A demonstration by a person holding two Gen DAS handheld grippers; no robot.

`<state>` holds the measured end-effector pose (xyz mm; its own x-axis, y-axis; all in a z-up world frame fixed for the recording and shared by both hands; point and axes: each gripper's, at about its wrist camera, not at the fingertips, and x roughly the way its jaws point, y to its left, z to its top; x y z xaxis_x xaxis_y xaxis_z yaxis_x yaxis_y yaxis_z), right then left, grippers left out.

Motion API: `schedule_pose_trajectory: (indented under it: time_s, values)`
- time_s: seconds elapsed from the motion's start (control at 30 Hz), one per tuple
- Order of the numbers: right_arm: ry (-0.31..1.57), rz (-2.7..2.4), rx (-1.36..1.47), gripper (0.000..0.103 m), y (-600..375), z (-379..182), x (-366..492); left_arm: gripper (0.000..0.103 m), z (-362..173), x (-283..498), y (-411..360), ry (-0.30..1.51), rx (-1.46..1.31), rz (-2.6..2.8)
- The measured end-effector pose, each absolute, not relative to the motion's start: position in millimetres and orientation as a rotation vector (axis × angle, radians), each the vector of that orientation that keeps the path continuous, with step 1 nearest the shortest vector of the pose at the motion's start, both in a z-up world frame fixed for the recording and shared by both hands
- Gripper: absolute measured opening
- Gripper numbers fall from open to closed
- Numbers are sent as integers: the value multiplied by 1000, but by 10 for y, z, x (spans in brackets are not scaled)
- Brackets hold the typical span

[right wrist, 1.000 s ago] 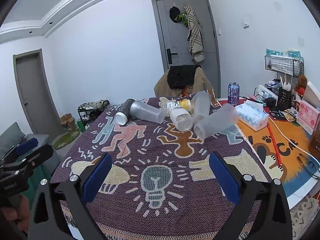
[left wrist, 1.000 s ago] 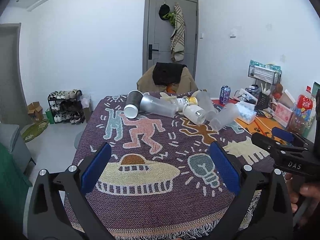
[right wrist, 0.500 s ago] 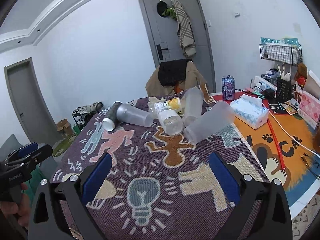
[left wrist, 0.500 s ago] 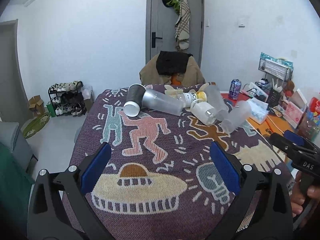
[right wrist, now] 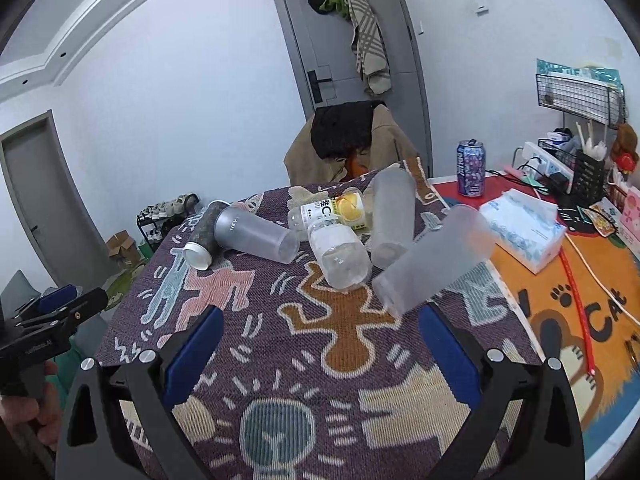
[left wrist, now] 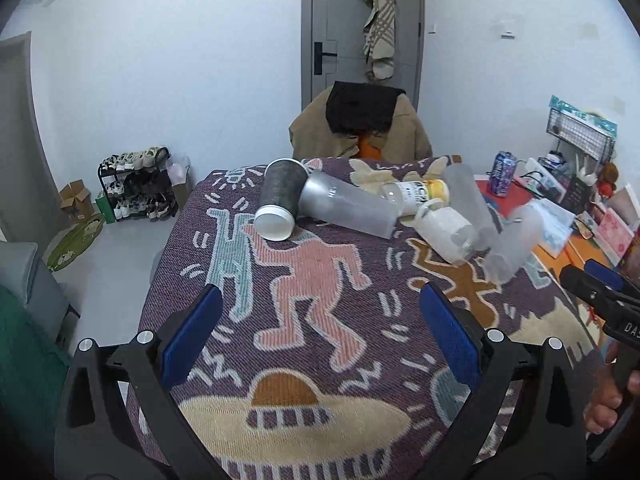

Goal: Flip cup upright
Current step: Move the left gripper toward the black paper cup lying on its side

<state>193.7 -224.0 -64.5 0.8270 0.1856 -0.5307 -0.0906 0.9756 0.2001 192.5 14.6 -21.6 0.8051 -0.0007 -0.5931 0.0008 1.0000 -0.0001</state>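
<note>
Several cups and bottles lie on their sides at the far end of the patterned tablecloth [left wrist: 320,320]. A dark paper cup [left wrist: 278,202] [right wrist: 202,236] lies at the left, a frosted grey cup [left wrist: 348,208] [right wrist: 256,234] beside it. A frosted clear cup [right wrist: 432,270] [left wrist: 510,246] lies nearest the right gripper, and another frosted cup [right wrist: 394,222] lies behind it. My left gripper [left wrist: 320,336] is open and empty, short of the dark cup. My right gripper [right wrist: 320,344] is open and empty, short of the frosted clear cup.
A clear bottle [right wrist: 340,254] and a yellow-labelled bottle [right wrist: 332,212] lie among the cups. A tissue box [right wrist: 524,234], a drink can [right wrist: 471,168] and a wire rack [right wrist: 580,92] stand on the orange mat at right. A draped chair [left wrist: 360,128] stands behind the table.
Both grippers have moved forward over the table toward the lying cups, which now look larger and closer. Both stay open. Nothing on the table has moved.
</note>
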Motion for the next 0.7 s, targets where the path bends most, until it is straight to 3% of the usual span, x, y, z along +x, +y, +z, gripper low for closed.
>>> schedule_pose_trajectory:
  time_s: [0.7]
  values:
    - [687, 127, 157, 95, -2042, -1060, 2765, 96, -685, 3311, 567, 777, 22, 35]
